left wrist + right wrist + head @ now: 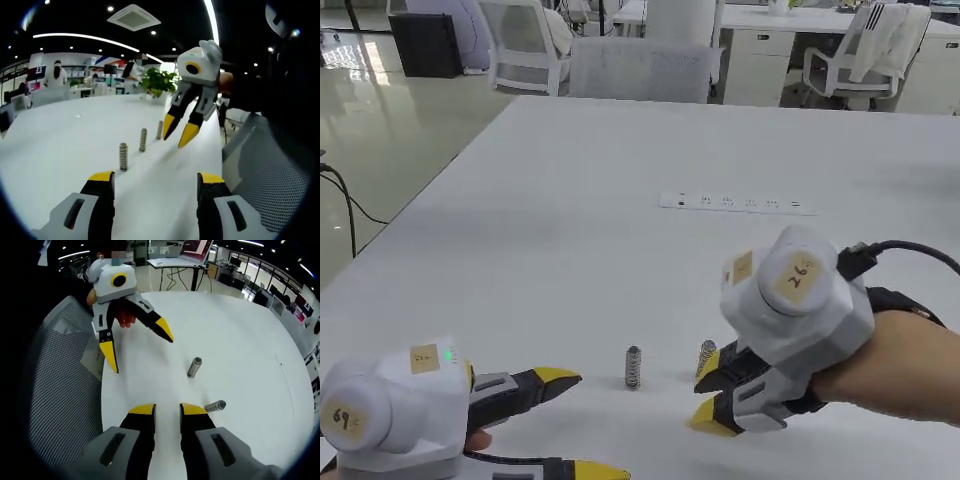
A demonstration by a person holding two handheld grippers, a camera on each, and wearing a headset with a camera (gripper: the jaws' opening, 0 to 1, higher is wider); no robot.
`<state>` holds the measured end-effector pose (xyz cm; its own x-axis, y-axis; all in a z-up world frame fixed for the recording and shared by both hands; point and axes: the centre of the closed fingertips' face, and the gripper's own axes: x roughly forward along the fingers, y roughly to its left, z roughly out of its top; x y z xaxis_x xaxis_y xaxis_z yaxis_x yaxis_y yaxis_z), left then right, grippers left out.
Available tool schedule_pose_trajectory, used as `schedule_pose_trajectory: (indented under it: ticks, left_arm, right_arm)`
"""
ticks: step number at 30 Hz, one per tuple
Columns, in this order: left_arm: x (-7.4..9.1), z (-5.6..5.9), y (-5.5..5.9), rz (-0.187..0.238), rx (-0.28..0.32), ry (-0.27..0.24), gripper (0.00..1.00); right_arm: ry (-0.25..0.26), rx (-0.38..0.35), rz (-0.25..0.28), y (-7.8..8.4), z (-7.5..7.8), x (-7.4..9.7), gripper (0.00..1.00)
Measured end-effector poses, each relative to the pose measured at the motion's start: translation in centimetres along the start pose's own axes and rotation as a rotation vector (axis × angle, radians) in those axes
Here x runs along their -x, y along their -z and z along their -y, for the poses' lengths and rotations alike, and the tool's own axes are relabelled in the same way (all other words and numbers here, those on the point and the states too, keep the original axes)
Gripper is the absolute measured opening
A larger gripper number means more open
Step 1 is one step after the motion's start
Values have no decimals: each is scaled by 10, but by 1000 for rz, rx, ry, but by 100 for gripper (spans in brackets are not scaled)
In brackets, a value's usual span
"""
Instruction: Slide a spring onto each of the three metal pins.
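Head view: your white worktop lies open toward 12 o'clock. Three upright grey spring-wrapped metal pins stand at 11 o'clock of your left tool, gaping wide; right tool narrowly parted; both empty.

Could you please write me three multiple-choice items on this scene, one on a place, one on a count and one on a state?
1. Where is the power strip?
A. on the table, beyond the pins
B. on the floor
C. in a gripper

2. How many pins stand in a row in the left gripper view?
A. one
B. three
C. six

3. How is the left gripper?
A. shut on a spring
B. open and empty
C. shut on the power strip

Answers:
1 A, it lies flat mid-table, past the pins.
2 B, three stand in line ahead of the jaws.
3 B, its yellow tips are wide apart with nothing between them.
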<state>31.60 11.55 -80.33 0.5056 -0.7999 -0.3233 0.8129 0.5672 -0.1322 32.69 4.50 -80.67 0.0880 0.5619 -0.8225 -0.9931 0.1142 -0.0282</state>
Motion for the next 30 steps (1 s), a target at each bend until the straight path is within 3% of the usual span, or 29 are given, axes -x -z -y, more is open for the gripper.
schedule_pose_trajectory:
  ticks: [30]
  left_arm:
    - [0, 1, -3, 19, 15, 1, 63]
  right_arm:
    - [124, -164, 109, 35, 13, 41, 17]
